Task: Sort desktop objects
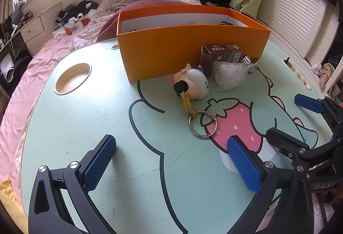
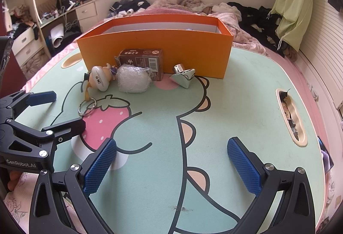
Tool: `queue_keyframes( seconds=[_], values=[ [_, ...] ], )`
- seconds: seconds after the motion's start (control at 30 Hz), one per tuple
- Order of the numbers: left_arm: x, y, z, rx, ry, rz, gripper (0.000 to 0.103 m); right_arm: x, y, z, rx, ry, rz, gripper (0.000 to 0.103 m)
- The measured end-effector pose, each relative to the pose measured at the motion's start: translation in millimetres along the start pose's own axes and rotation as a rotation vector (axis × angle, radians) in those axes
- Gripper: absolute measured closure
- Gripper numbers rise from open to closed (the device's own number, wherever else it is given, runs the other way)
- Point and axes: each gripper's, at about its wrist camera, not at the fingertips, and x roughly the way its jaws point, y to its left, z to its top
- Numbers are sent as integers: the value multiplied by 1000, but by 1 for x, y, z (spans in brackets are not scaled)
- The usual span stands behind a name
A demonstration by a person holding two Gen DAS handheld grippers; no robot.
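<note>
An orange box (image 1: pixel 171 49) (image 2: pixel 154 49) stands at the back of the green cartoon table (image 1: pixel 85 131) (image 2: pixel 235 109). In front of it lie a toy figure keychain (image 1: pixel 193 82) (image 2: pixel 99 78) with a metal ring (image 1: pixel 202 124) (image 2: pixel 86 108), a clear plastic bundle (image 1: pixel 229 75) (image 2: pixel 134 79), a brown carton (image 1: pixel 223 53) (image 2: pixel 142 61) and a silver spinning top (image 2: pixel 183 77) (image 1: pixel 248 61). My left gripper (image 1: pixel 171 167) is open and empty, short of the keychain. My right gripper (image 2: pixel 171 167) is open and empty over the table's middle. Each shows in the other's view, the left (image 2: pixel 62 109) and the right (image 1: pixel 289 118).
A round cup recess (image 1: pixel 72 78) is at the table's left and a slot holding small items (image 2: pixel 291 116) at its right. The table sits on a bed with pink sheets (image 1: pixel 27 75) and piled clothes behind. A desk with drawers (image 2: pixel 85 10) stands at the far left.
</note>
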Motion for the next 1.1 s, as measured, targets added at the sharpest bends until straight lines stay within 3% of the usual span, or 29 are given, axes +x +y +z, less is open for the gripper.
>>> queue_keyframes(
  seconds=[0.63,0.77,0.9,1.0,1.1],
  values=[
    [-3,-1,1,-4,-5,1,0,-1,3,0,0,-2,0,0],
    [-7,3,6,-27,-20,-38,1,-1,3,0,2,-3,1,0],
    [-9,5,16,-29,-39,-102,18,-1,3,-1,0,-3,-1,0],
    [-4,6,31,-24,-50,-96,29,-1,3,-1,0,-3,0,0],
    [2,10,47,-51,-50,-121,31,-1,3,-1,1,-3,0,0]
  ],
)
